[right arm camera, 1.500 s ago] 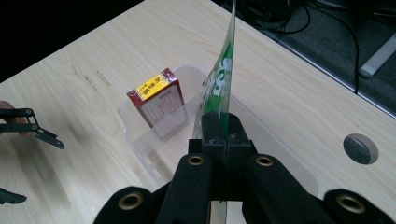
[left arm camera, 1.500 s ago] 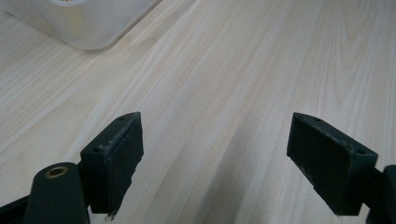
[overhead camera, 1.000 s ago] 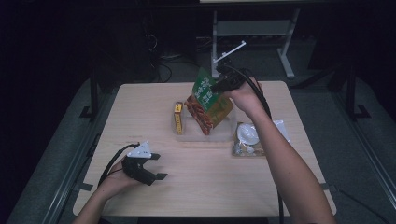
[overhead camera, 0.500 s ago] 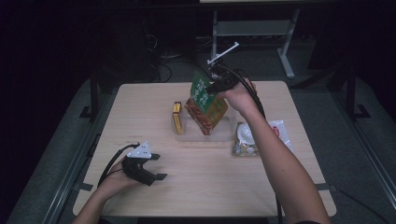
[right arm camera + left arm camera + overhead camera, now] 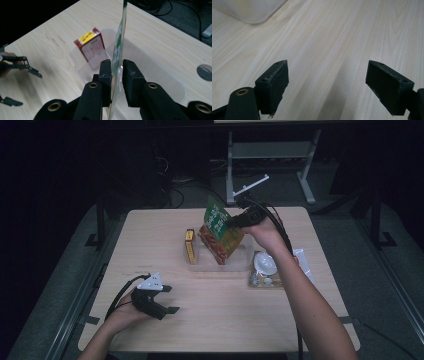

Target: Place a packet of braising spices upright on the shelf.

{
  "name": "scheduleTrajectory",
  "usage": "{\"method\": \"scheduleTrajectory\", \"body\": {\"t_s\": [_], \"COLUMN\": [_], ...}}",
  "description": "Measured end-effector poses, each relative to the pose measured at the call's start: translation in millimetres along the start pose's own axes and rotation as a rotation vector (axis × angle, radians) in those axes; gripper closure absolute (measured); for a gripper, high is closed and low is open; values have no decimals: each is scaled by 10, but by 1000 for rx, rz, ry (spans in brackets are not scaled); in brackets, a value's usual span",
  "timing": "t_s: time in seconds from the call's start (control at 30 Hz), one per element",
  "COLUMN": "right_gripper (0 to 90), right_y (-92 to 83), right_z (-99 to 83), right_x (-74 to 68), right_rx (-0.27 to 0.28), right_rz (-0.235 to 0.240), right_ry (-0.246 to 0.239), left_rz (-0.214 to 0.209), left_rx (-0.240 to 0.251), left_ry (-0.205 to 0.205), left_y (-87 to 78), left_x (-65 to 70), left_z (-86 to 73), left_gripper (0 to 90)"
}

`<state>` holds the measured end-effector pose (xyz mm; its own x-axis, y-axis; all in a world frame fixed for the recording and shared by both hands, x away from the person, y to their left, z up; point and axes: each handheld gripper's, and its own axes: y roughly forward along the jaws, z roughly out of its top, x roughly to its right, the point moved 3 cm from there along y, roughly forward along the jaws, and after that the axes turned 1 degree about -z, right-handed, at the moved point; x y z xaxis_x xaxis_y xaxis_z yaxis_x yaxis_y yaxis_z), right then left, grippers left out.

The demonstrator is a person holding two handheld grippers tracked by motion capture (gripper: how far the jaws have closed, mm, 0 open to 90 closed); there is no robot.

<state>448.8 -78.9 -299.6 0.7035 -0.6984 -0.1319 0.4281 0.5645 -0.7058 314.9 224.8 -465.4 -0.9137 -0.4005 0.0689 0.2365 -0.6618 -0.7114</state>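
Over the far half of the worktop (image 5: 165,335), your right gripper (image 5: 235,221) holds the green snack packet (image 5: 218,218) edge-up above the clear plastic bin (image 5: 240,264); seen from the right gripper view, the packet (image 5: 119,47) stands between the two black jaws as a thin upright sheet, its long axis running up and away from you, its lower end going down toward the bin (image 5: 160,82); those jaws have just been opening, and a sliver of gap shows on each side of the film, so the grip reads as released, with the packet's foot apparently resting in the bin among what is already there; a red-and-yellow box (image 5: 91,46) stands upright at the bin's far end, apart from the packet, and from above an orange packet (image 5: 220,247) leans just under the green one. The coming move turns on that upright line: the packet lies straight ahead of the right jaws and in their plane, so backing out along the same line looks the safest way to leave it standing. Your left gripper (image 5: 165,307) rests near the front left of the worktop, well apart from the bin, jaws spread wide over bare wood (image 5: 332,37) with nothing between them; a wrapped white item (image 5: 265,265) lies just right of the bin.
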Motion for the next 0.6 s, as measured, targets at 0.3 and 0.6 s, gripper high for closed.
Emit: {"method": "scheduleTrajectory", "body": {"t_s": [0.3, 0.6], "right_gripper": [866, 900], "right_y": [-133, -100], "right_z": [-268, -163], "right_x": [-12, -24], "right_rx": [27, 29], "right_rz": [-16, -53], "right_ry": [5, -25], "left_rz": [2, -2], "left_rx": [-4, -8], "left_ry": [0, -2], "left_y": [11, 10], "left_x": [6, 7], "left_z": [0, -2], "left_gripper": [182, 182]}}
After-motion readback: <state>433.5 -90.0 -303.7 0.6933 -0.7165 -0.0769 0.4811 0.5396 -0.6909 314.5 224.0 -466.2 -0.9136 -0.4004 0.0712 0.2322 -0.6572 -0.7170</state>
